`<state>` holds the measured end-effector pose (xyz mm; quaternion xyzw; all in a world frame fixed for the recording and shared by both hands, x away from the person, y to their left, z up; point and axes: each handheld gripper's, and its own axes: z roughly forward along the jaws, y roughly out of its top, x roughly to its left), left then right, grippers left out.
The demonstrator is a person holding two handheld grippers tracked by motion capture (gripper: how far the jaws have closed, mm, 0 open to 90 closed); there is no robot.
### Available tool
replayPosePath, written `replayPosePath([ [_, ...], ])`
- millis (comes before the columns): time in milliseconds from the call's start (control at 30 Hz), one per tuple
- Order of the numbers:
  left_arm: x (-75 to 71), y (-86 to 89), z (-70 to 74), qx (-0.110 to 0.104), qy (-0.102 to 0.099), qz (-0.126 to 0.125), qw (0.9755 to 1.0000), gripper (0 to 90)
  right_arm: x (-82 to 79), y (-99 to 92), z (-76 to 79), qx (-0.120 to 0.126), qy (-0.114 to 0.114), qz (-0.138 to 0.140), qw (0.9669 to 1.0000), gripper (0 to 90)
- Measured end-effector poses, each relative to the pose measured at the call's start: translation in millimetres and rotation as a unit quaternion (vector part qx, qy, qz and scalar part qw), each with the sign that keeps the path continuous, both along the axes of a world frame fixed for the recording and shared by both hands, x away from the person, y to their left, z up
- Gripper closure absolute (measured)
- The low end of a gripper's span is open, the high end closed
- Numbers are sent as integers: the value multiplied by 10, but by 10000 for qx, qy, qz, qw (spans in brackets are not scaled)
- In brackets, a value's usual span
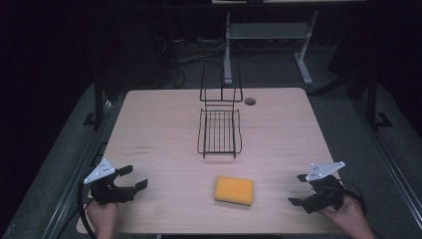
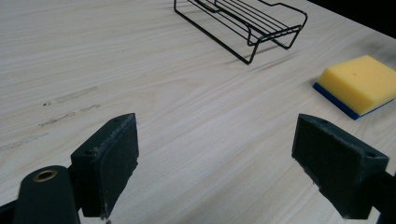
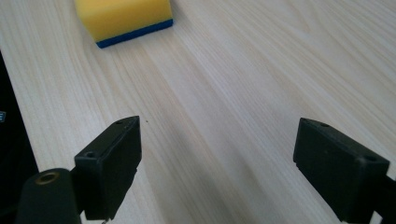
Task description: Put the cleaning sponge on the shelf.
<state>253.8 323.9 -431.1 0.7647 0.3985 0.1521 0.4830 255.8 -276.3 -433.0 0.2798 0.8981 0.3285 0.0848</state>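
Between the left gripper (image 1: 132, 178) and right gripper (image 1: 297, 189), both with jaws spread wide and empty, lies a yellow rectangular sponge with a blue underside (image 1: 234, 190) on the pale wooden table (image 1: 159, 124), before a black wire basket (image 1: 219, 132).

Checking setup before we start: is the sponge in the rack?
No, the sponge lies on the bare table, nearer the person than the rack.

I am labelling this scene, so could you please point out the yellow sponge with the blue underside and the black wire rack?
yellow sponge with the blue underside (image 1: 234, 189), high view, middle of its yellow top face.
black wire rack (image 1: 219, 132), high view, on the wire grid of its flat tray.
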Motion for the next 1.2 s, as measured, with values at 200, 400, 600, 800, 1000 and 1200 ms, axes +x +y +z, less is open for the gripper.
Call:
replayPosePath([
  [200, 10, -4, 4, -41, -25, -7, 10000, 142, 25, 90, 30, -54, 36, 175, 9998, 150],
  [400, 17, -22, 1, 59, -11, -17, 10000, 142, 48, 156, 55, -59, 74, 285, 9995, 150],
  [600, 12, -15, 0, 50, -8, -38, 10000, 142, 61, 217, 86, -80, 98, 390, 9992, 150],
  [800, 10, -12, 6, 42, -25, -59, 10000, 142, 96, 340, 153, -172, 90, 571, 9982, 149],
  [1000, 9, -8, 5, 11, -31, -56, 10000, 142, 138, 433, 172, -252, 192, 729, 9968, 150],
  [1200, 12, -19, 8, 30, -34, -80, 10000, 142, 175, 529, 224, -314, 189, 891, 9953, 150],
])
